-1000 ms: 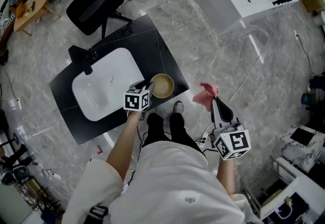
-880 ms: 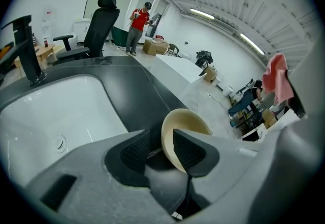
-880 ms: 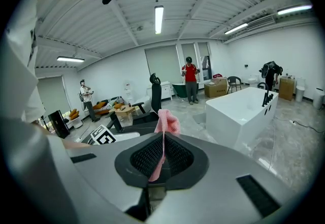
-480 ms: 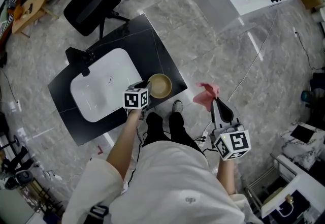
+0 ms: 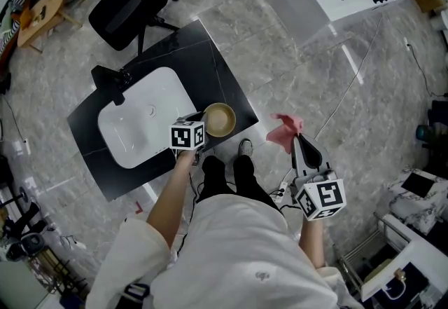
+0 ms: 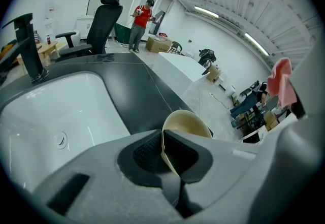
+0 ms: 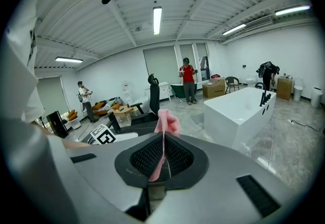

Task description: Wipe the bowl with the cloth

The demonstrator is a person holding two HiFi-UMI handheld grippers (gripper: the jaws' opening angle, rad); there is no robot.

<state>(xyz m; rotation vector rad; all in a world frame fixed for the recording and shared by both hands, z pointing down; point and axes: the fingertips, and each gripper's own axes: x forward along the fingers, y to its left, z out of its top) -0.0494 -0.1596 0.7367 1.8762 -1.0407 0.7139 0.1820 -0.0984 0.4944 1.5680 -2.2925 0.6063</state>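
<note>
Bowl (image 5: pixel 220 119) rim is pinched by the left gripper (image 5: pixel 204 125), its jaws just closing on it — the cloth (image 5: pixel 285 131), squeezed in the right gripper (image 5: pixel 298 139), hangs well off to its right.

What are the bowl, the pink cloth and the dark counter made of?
The bowl looks like beige plastic or glazed ceramic: smooth, thin rim, soft sheen. The cloth seems a knitted or mesh textile: limp folds, textured weave. The counter looks like black stone or laminate: glossy, thin pale lines.
</note>
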